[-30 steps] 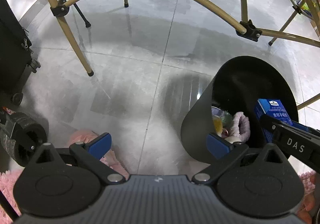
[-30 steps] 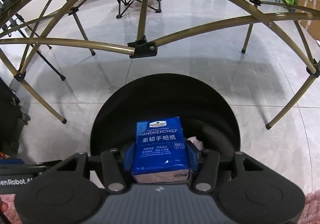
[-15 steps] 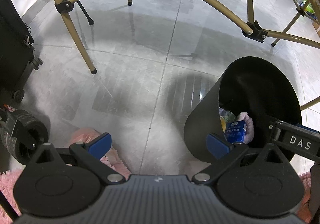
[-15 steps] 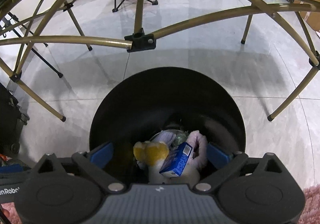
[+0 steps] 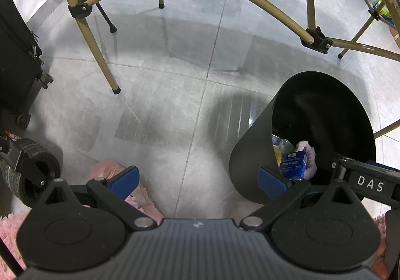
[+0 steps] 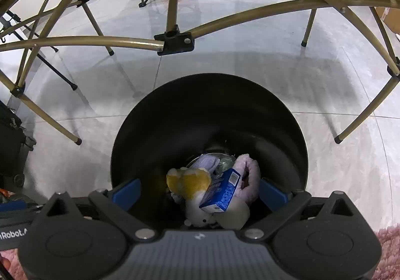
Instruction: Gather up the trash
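**A:** What do you have around the bin?

**B:** I see a grey tiled floor (image 6: 250, 37) under it, with gold-coloured folding frame legs (image 6: 225, 22) crossing above and beyond it. The black trash bin (image 6: 210, 110) stands upright on the tiles, open at the top. A pink shaggy rug (image 5: 10, 230) lies on the near side of the bin, at the lower edge of my left view.

**A:** And the grippers?

**B:** My right hand-held gripper (image 6: 198, 190) hangs over the bin's near rim, pointing steeply down into it. Its blue pads are spread wide with nothing pinched between them. My left hand-held gripper (image 5: 197, 178) is off to the left of the bin, over bare tile, jaws likewise spread and empty.

**A:** Where's the trash?

**B:** Inside the bin, at the bottom. The blue tissue pack (image 6: 221, 191) lies tilted on top of the pile, leaning against a pale pink plush piece (image 6: 250, 175) to its right. A yellow and white soft toy (image 6: 187, 181) sits just left of the pack, touching it. Behind those I can make out a crumpled clear wrapper (image 6: 217, 160), though its details are too small to tell.
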The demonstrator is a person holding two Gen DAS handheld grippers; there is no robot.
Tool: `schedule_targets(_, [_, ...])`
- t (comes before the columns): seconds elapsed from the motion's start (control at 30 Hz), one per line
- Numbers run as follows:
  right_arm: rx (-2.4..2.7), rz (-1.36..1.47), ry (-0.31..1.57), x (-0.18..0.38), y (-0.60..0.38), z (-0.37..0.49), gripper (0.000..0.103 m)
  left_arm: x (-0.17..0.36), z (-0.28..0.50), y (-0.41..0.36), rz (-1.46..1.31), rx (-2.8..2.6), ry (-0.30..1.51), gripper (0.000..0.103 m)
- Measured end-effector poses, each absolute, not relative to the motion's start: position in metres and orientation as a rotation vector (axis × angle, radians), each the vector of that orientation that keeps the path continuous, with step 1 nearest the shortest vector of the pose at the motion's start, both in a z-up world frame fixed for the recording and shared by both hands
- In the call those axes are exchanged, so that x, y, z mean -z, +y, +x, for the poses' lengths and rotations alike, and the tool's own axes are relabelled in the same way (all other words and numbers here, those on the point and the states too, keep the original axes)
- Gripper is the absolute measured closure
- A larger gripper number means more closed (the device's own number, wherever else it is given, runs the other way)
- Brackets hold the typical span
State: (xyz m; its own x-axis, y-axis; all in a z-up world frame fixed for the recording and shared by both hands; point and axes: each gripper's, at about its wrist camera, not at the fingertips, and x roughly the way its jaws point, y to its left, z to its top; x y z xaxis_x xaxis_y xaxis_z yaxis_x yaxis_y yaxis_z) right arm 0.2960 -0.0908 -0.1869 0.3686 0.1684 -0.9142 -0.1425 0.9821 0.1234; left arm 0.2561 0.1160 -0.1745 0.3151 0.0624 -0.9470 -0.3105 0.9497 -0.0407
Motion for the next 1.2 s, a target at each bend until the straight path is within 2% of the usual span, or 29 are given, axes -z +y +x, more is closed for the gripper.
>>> schedule_targets(0.47, [-0.229,0.026,1.103,0.154,-0.103,0.277,0.002,0.146,0.242,0.105,-0.220,-0.233,1.142,0.000])
schedule_targets(1.2, [-0.263,0.056,0.827,0.029,-0.174,0.164,0.001,0.030,0.147,0.044,-0.111,-0.105,0.848,0.000])
